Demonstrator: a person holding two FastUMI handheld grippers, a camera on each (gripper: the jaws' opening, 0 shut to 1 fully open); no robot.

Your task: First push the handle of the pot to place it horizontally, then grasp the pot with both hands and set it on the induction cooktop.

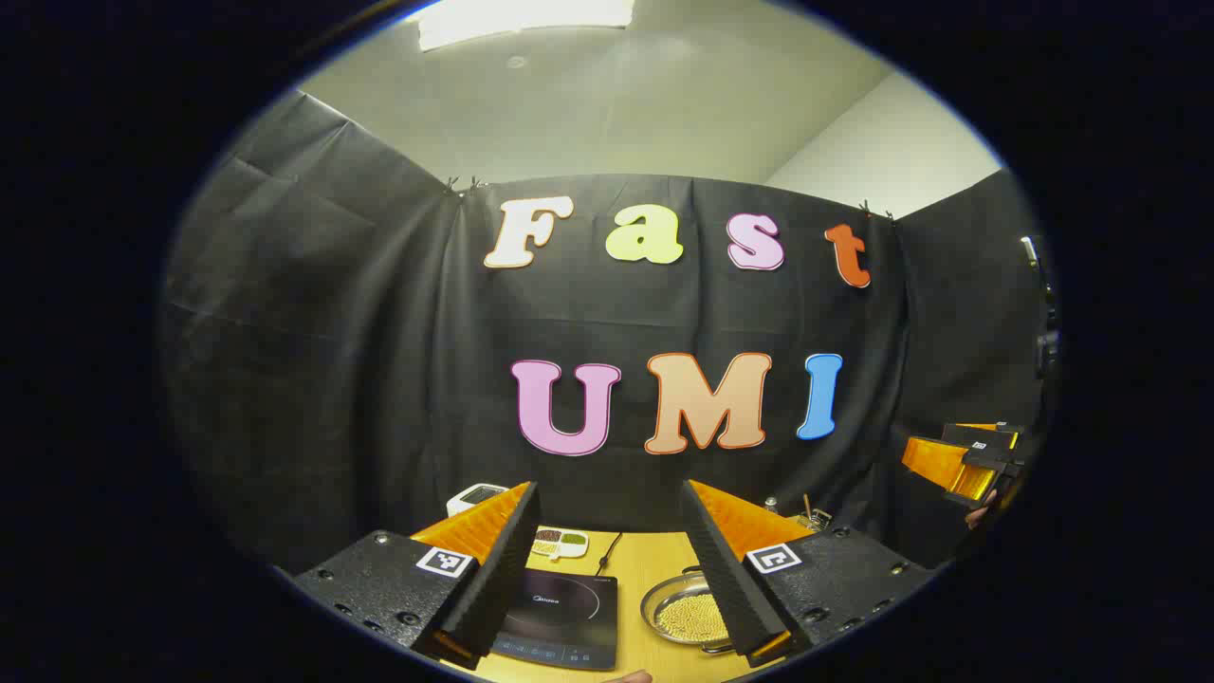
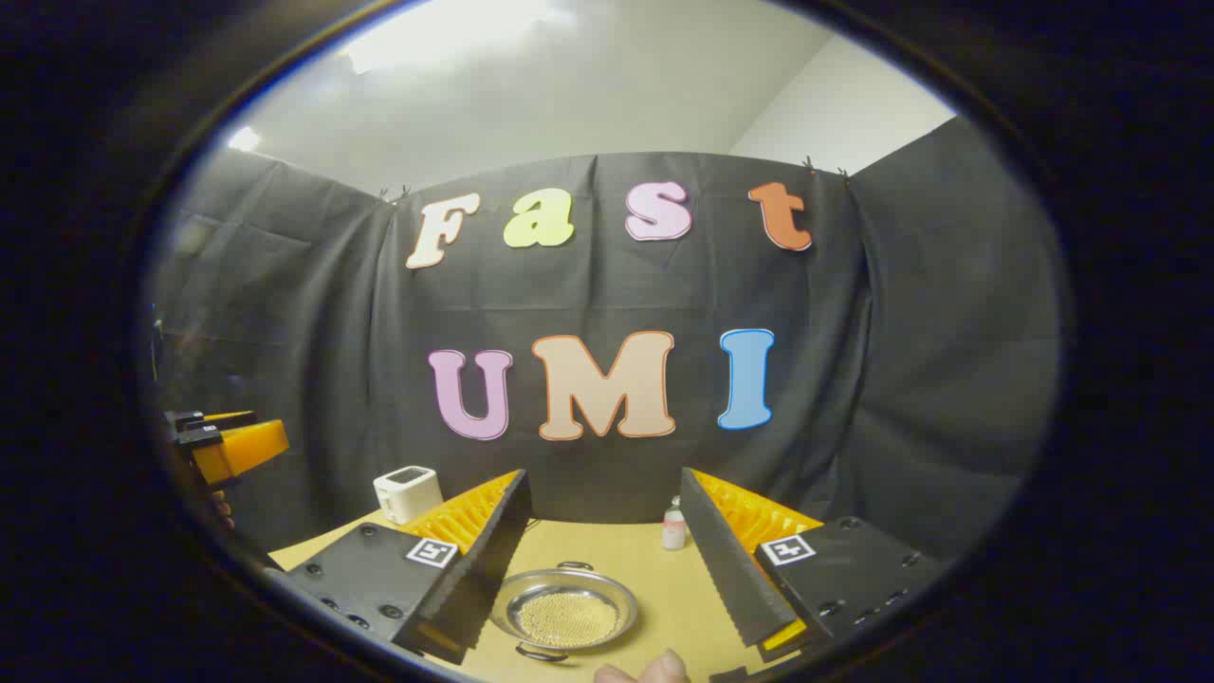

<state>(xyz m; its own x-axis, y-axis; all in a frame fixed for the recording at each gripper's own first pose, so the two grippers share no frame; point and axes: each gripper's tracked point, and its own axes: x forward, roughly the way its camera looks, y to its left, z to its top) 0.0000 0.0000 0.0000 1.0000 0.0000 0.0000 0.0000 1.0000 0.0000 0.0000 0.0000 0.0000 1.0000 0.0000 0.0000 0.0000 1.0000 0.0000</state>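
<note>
The pot (image 2: 565, 607) is a shallow, round metal pan, shiny, with a small loop handle at its near rim and another at its far rim. Its bottom is covered with small pale beads or grains. In my judgement it is stiff and fairly light, but smooth metal will be slippery, and the loose filling would roll and spill if the pot tips, so it should be kept level. The thin handles look like the best places to take hold, one for each pair of tongs; the rim is the fallback.

The pot rests on the bench (image 2: 654, 569), below and just ahead of the right tongs (image 2: 607, 569), between their fingers as seen in the right gripper view. In the left gripper view it lies below the right-hand finger of the left tongs (image 1: 607, 579), just to the right of the cooktop (image 1: 560, 617), which sits low between those fingers.

Both pairs of tongs are spread wide, gripping nothing, held above the bench.
</note>
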